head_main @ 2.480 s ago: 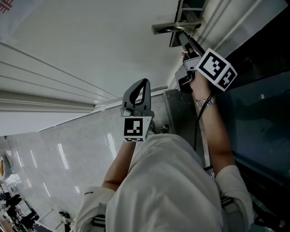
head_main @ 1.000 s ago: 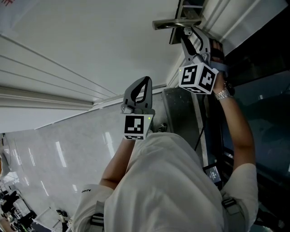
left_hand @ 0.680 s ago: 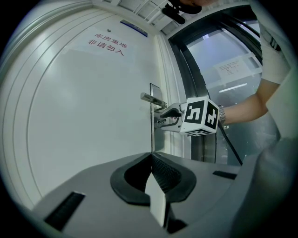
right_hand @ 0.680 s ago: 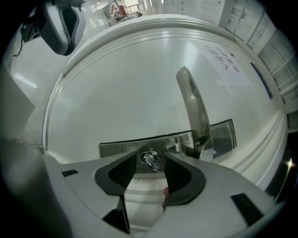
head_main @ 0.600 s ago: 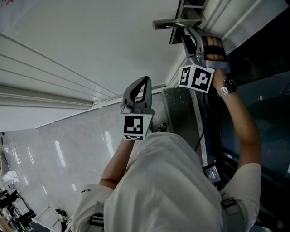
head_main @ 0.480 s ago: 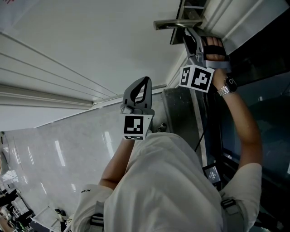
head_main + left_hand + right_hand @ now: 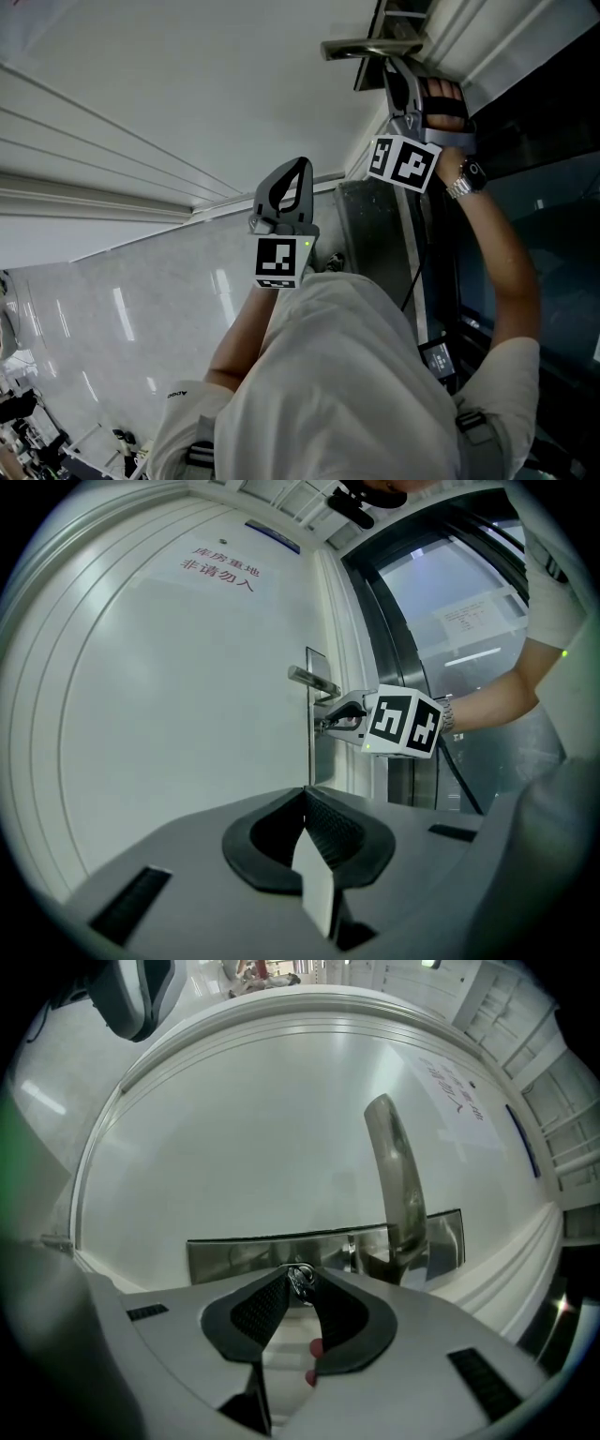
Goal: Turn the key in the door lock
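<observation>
A small metal key (image 7: 301, 1281) sticks out of the steel lock plate (image 7: 234, 1255) on the white door, below the lever handle (image 7: 398, 1185). My right gripper (image 7: 298, 1283) points level at the lock. Its jaws are closing, and their tips touch the key on both sides. The head view shows this gripper (image 7: 394, 80) just under the handle (image 7: 370, 47), with its marker cube (image 7: 403, 161) turned toward me. My left gripper (image 7: 298, 169) hangs back from the door, shut and empty. In the left gripper view its jaws (image 7: 305, 795) meet in front of the door.
The white door (image 7: 187, 714) carries a red-lettered sign (image 7: 223, 564). A dark glass panel with a metal frame (image 7: 525, 216) stands right of the door. A cable (image 7: 410, 253) hangs along the frame. A pale glossy floor (image 7: 122, 309) lies below.
The right gripper has rolled about its own axis at the lock, so its marker cube shows different faces. The left gripper has kept still.
</observation>
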`<state>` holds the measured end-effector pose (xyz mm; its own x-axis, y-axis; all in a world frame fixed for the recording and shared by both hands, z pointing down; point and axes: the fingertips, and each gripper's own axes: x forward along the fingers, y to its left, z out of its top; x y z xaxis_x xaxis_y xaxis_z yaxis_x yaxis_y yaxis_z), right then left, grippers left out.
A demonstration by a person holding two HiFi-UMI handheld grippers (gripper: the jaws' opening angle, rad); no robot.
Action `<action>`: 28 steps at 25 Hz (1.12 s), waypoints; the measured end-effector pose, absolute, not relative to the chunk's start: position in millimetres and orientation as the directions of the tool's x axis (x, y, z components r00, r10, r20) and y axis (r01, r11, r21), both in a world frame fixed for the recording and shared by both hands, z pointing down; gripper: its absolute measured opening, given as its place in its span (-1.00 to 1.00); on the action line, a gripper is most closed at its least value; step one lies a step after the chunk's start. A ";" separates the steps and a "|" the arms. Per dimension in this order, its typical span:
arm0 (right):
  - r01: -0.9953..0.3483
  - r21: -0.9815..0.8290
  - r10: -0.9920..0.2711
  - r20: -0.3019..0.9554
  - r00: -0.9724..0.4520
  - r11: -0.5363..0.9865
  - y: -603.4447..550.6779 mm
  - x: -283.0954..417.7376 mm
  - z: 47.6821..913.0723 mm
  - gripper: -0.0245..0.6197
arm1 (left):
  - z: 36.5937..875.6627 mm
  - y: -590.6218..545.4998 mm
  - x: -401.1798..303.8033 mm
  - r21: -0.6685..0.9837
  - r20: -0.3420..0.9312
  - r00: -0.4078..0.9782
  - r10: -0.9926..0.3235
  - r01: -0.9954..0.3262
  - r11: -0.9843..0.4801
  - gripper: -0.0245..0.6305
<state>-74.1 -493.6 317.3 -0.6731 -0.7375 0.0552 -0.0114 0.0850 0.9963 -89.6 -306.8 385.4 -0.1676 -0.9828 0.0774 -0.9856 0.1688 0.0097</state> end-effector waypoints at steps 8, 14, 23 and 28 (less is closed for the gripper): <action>-0.104 0.984 -0.753 0.043 -0.657 0.147 -494.3 -73.4 315.7 -0.66 | 386.0 -307.1 -89.1 0.014 0.077 -0.164 -0.983 -0.986 0.165 -0.90; -0.197 0.959 -0.759 0.027 -0.651 0.203 -492.9 -73.3 312.2 -0.66 | 384.1 -306.0 -88.6 0.014 0.073 -0.164 -0.984 -0.986 0.165 -0.90; -0.277 0.921 -0.774 0.041 -0.631 0.274 -494.6 -72.3 311.3 -0.66 | 383.9 -304.1 -90.2 0.023 0.068 -0.167 -0.984 -0.985 0.169 -0.90; -0.355 0.869 -0.776 0.050 -0.628 0.344 -494.9 -71.2 309.1 -0.67 | 383.8 -303.0 -89.2 0.022 0.068 -0.164 -0.984 -0.986 0.166 -0.90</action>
